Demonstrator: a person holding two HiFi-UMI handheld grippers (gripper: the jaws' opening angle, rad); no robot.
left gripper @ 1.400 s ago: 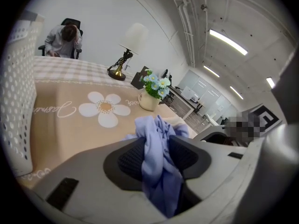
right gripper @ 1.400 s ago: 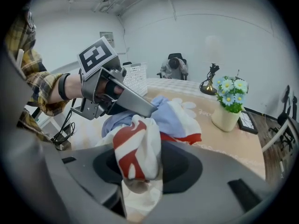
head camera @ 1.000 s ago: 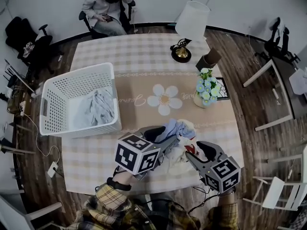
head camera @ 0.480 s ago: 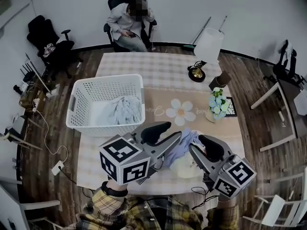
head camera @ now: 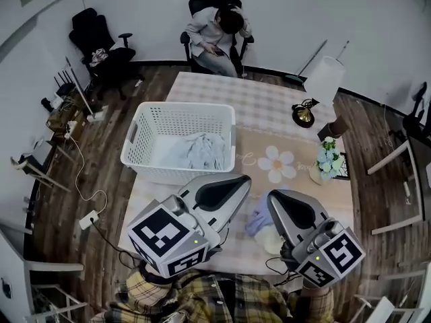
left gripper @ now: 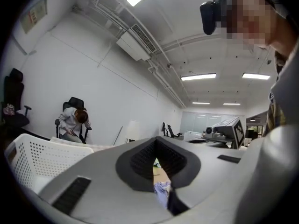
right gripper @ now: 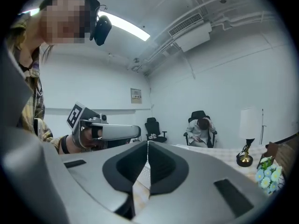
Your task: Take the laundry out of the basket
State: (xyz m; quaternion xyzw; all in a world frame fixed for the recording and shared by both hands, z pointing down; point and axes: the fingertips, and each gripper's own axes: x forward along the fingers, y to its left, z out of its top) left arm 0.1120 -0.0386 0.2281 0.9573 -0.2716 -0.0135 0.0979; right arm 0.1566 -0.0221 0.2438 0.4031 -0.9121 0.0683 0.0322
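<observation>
The white laundry basket (head camera: 151, 136) stands on the table's left side with a pale blue-grey garment (head camera: 199, 152) lying in it. A small heap of blue and white clothes (head camera: 261, 224) lies on the table near the front edge, partly hidden by my grippers. My left gripper (head camera: 242, 182) is held high and level above the table, just left of the heap; its jaws have just been closing and are shut with nothing between them (left gripper: 155, 146). Beside it, my right gripper (head camera: 275, 198) has also just been closing and is shut and empty (right gripper: 148, 146).
A lamp (head camera: 306, 113) and a vase of flowers (head camera: 328, 160) stand at the table's right. A person sits on a chair (head camera: 219, 36) behind the checked table (head camera: 222, 89). Chairs ring the table, and cables lie on the floor (head camera: 87, 217) at the left.
Both grippers have risen from the heap of clothes toward the camera and their jaws have closed. The heap stays on the table. The view has tilted up to take in more of the room.
</observation>
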